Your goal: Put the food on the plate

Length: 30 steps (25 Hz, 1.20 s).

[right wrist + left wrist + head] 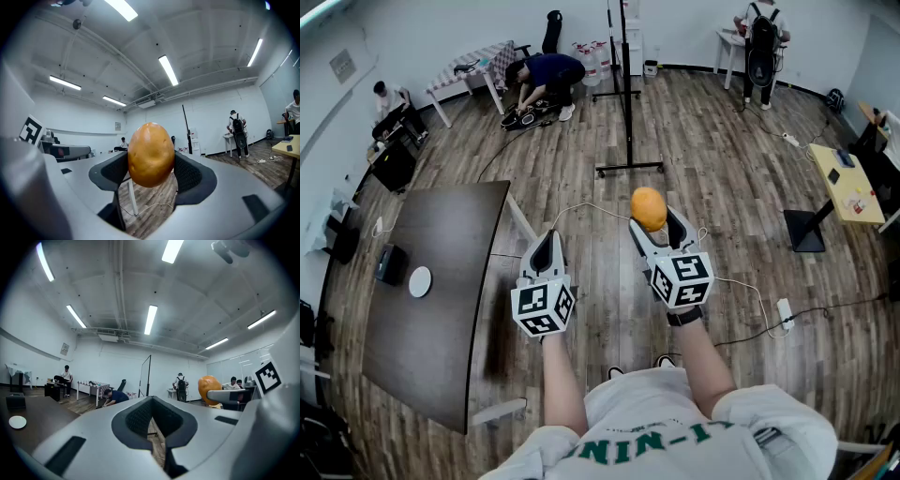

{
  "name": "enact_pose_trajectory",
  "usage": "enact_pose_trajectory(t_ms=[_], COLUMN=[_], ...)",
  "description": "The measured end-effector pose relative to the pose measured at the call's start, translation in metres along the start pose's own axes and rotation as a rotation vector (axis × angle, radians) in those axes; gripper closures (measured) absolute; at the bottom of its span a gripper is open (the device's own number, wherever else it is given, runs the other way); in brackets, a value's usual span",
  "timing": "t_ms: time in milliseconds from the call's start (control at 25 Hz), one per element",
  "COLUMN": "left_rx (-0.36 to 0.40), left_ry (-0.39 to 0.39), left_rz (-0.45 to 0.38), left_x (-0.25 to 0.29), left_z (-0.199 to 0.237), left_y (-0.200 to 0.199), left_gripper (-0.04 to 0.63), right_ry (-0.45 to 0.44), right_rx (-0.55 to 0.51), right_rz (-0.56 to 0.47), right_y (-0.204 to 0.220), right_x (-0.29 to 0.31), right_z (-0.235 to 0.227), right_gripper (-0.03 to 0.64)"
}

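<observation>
Left gripper (547, 242): jaws closed tip to tip, nothing between them, held in the air above the wooden floor (741, 187).
Right gripper (657, 223): jaws partly spread, its 2 pads pressed on either side of the potato (649, 207).
Potato: oval, orange-brown, upright between the right gripper's pads, just right of the left gripper's tips.
Plate (420, 281): small, white and round, on the dark table (441, 328), well to the left of the left gripper.
</observation>
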State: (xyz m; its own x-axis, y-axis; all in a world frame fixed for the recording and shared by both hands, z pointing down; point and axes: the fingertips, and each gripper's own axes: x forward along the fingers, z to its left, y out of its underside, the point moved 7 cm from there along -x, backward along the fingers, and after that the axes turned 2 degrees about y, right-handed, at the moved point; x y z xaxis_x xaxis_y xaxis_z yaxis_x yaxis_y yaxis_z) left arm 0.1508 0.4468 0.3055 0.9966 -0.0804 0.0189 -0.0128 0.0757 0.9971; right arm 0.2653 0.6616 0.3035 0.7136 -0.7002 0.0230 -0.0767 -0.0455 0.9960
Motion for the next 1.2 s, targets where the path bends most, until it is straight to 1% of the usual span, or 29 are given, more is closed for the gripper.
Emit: enact_pose_trajectory(t_ms=[200,360,560,760,880,1000,1120,1200], left_rx=[-0.003,-0.021,-0.054,-0.071,-0.082,-0.073,-0.071,-0.066], left_ry=[-0.022,-0.041,-0.071,-0.114,-0.162,-0.209,-0.242,-0.274], left_rz=[0.008,0.014,0.007,0.013,0.004,0.018,0.025,0.029], left_x=[-0.026,-0.046,-0.054,-0.051,-0.046,-0.039,-0.023,-0.006], left_z=[0.031,0.055,0.075,0.096,0.113,0.124,0.132,0.143], left_y=[0.0,0.006,0.016,0.02,0.019,0.019,0.023,0.028], left_gripper=[0.581,0.581,0.581,0.581,0.581,0.581,0.581,0.581], right_ry=[-0.036,-0.09,-0.148,-0.197,-0.249,-0.301,-0.334,-0.379], right_rx=[0.031,0.042,0.027,0.037,0.041,0.06,0.084,0.092], right_rz=[-0.001,0.03,0.072,0.093,0.105,0.12,0.134,0.142], right_y=[0.002,0.014,0.026,0.031,0.036,0.038,0.047,0.054], right_x=[0.008,0.015,0.025,0.048,0.069,0.094,0.123,0.15], right_z=[0.041,0.079,0.107,0.118,0.127,0.129,0.125,0.125], right_gripper=[0.298,0.298,0.298,0.298,0.298,0.298,0.298,0.298])
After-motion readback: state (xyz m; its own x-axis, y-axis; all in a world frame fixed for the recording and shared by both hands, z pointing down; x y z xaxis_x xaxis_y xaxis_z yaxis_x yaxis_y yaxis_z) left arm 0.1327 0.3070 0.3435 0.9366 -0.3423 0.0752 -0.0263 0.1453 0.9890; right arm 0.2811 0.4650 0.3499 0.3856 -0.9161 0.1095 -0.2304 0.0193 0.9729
